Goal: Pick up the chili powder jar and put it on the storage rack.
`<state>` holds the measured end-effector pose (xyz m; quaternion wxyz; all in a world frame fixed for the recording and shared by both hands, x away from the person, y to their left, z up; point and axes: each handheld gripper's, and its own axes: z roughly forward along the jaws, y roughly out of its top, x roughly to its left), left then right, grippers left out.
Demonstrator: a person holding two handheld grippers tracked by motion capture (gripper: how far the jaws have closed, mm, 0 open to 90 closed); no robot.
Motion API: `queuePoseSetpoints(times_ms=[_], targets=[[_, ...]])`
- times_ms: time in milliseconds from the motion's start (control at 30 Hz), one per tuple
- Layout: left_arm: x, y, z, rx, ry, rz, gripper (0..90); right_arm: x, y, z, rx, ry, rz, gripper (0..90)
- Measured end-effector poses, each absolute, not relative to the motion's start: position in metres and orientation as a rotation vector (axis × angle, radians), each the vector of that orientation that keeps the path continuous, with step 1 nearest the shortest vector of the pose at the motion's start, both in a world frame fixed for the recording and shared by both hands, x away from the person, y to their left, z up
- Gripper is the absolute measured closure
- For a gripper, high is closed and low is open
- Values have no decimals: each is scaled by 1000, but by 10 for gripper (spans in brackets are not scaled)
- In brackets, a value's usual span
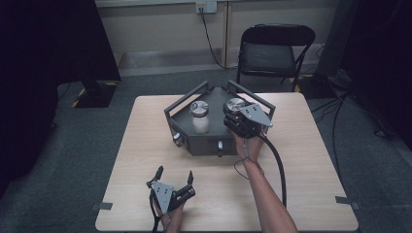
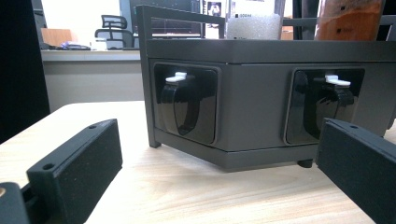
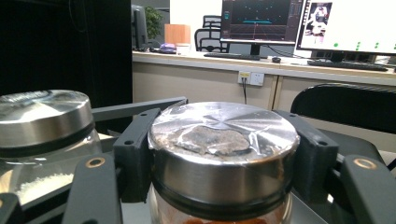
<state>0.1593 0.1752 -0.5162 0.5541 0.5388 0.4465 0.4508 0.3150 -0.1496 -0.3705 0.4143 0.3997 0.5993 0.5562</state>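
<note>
A dark grey angular rack (image 1: pixel 194 141) stands at the table's middle and carries two glass jars with steel lids. The left jar (image 1: pixel 199 115) holds white grains (image 2: pixel 254 24); the right jar (image 1: pixel 235 104) holds something orange (image 2: pixel 350 18). My right gripper (image 1: pixel 236 109) is shut on the right jar's lid (image 3: pixel 224 135), one black finger (image 3: pixel 135 149) pressed to each side. My left gripper (image 1: pixel 175 172) rests low near the table's front, open and holding nothing, facing the rack's front wall (image 2: pixel 252 93) and its two recessed taps (image 2: pixel 176 100).
The light wooden table (image 1: pixel 145 145) has bare room to the left, right and front of the rack. A black folding chair (image 1: pixel 274 48) stands beyond the far edge. A thick cable (image 1: pixel 277 165) trails from the right gripper across the table.
</note>
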Motion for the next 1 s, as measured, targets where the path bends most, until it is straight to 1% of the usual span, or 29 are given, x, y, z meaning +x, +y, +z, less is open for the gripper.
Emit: queuePoseSetpoints(times_ms=[500, 1000], targets=[[159, 175, -516, 1273, 1055, 1065, 2, 315, -152, -377, 1029, 1509, 1413, 349], [159, 175, -516, 1273, 1055, 1065, 3, 315, -152, -376, 1029, 1514, 1410, 349]])
